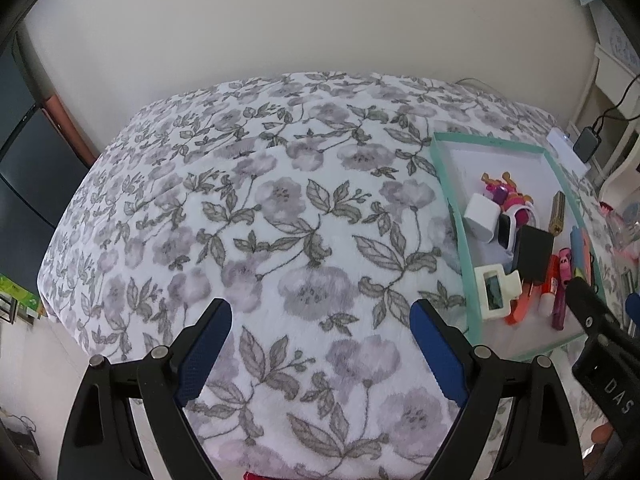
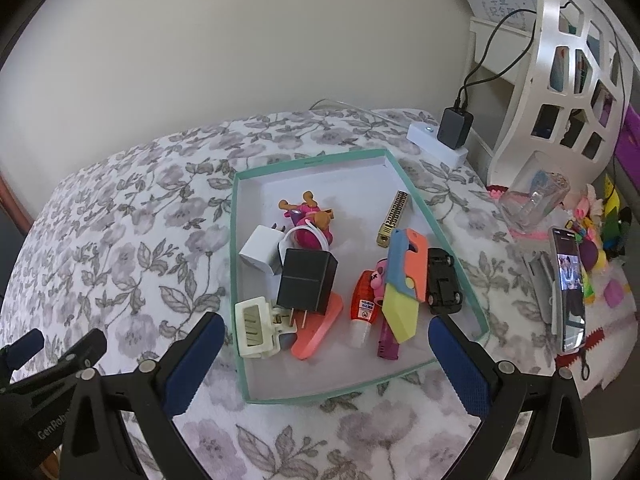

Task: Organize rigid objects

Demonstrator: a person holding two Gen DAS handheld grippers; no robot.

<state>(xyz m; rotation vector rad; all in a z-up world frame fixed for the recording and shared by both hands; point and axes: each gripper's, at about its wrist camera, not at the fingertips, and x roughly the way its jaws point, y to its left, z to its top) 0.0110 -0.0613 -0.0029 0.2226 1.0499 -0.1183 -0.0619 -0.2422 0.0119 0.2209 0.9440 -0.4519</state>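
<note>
Two grippers, both spread wide, nothing held: left gripper (image 1: 322, 316) over bare floral blanket (image 1: 256, 208); right gripper (image 2: 326, 334) at near edge of teal-rimmed tray (image 2: 236, 264). Inside tray: black charger (image 2: 306, 282), prongs toward camera; yellow-blue-orange toy knife (image 2: 404, 276), long axis near-to-far, tip nearest; black toy car (image 2: 442, 280) alongside. Beyond, plain cream wall (image 2: 240, 40).

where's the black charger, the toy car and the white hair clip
black charger (image 2: 306, 282), right wrist view, its top face
toy car (image 2: 442, 280), right wrist view, its roof
white hair clip (image 2: 256, 328), right wrist view, its ribbed body
</note>
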